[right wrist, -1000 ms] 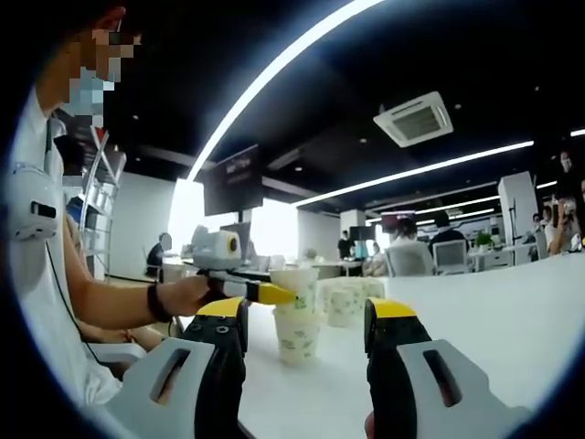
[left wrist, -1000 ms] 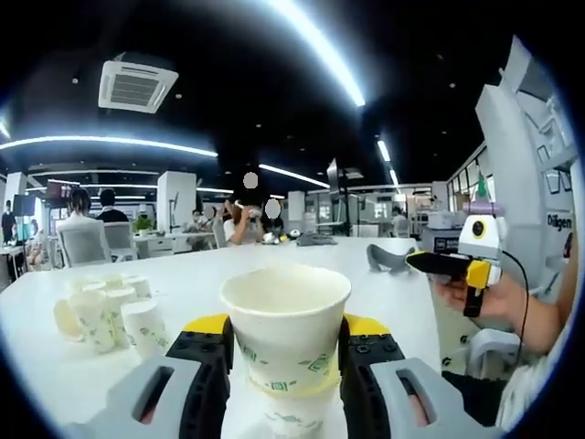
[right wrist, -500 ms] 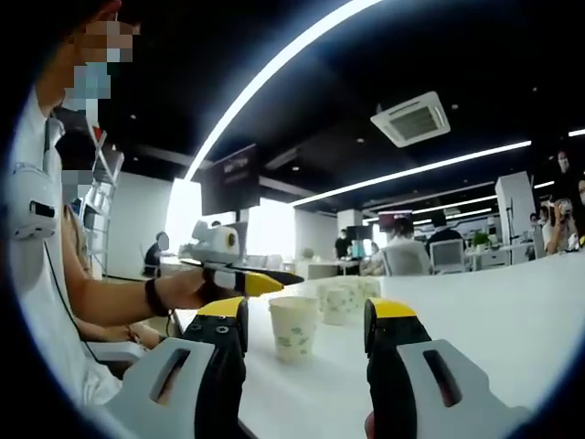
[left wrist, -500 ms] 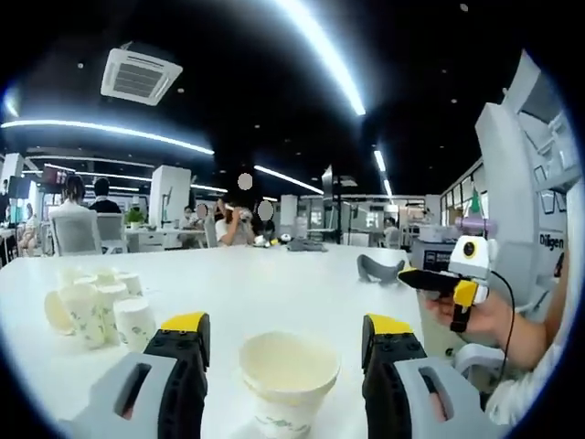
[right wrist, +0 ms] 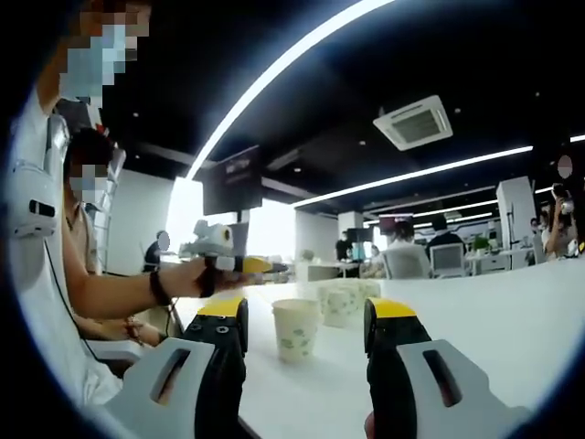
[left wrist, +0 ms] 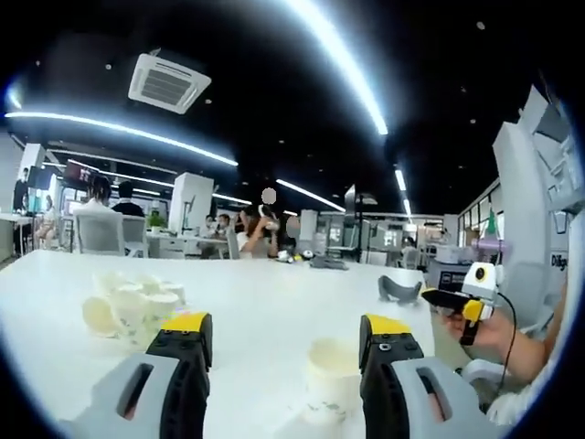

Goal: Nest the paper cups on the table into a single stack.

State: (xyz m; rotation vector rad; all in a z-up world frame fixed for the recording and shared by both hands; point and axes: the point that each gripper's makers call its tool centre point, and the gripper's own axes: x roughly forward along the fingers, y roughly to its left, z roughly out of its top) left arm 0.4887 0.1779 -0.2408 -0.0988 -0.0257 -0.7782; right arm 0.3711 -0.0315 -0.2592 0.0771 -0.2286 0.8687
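The white bench [left wrist: 265, 302] carries everything. A bunch of paper cups [left wrist: 132, 306] sits on it, some upright and one on its side. The stacked cups [left wrist: 331, 380] stand alone, mouth up, and look empty from the left gripper view. The left gripper [left wrist: 285, 338] has its fingers [left wrist: 187, 331] spread wide, touching nothing, with the stack low between them. The right gripper [right wrist: 303, 315] is spread too, holding nothing, the stacked cups [right wrist: 297, 329] standing beyond it.
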